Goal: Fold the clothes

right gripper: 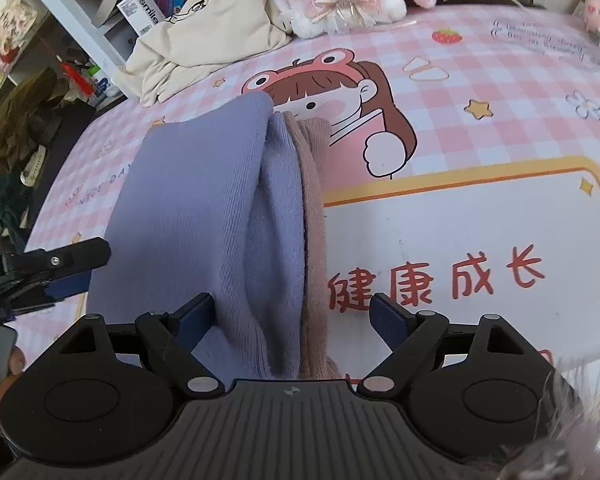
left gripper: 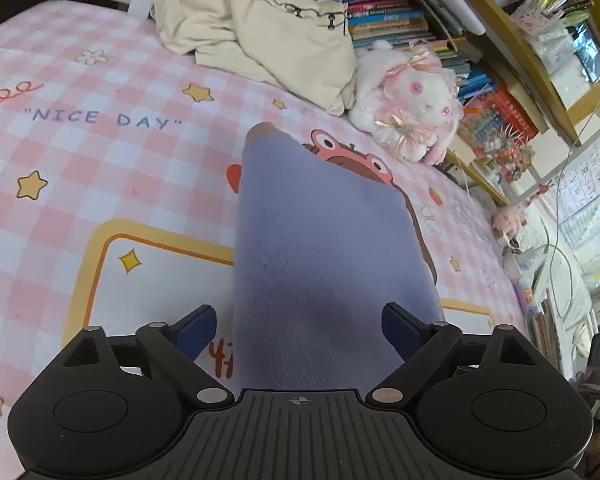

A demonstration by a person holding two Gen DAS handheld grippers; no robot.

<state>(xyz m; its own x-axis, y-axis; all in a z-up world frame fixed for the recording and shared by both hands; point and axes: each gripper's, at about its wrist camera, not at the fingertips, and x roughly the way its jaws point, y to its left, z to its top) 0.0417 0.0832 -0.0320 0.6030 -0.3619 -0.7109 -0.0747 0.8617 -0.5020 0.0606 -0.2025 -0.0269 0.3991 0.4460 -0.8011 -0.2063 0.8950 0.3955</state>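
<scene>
A lilac knitted garment (left gripper: 320,240) lies folded into a long strip on the pink checked cover (left gripper: 100,160). A pinkish-brown layer (right gripper: 314,200) shows along its right edge and at its far tip. My left gripper (left gripper: 298,324) hovers over the near end with its jaws wide; the cloth runs between the blue pads, and a gap shows at the left pad. My right gripper (right gripper: 292,316) is open over the same garment (right gripper: 188,200), with the folded edge between its fingers and the right pad clear of the cloth. One finger (right gripper: 60,260) of the left gripper shows at the garment's left side.
A crumpled beige garment (left gripper: 260,36) lies at the far edge of the cover, next to a white and pink plush rabbit (left gripper: 408,108). Shelves packed with books (left gripper: 380,12) stand behind them. Cables and small items (left gripper: 540,260) crowd the right side.
</scene>
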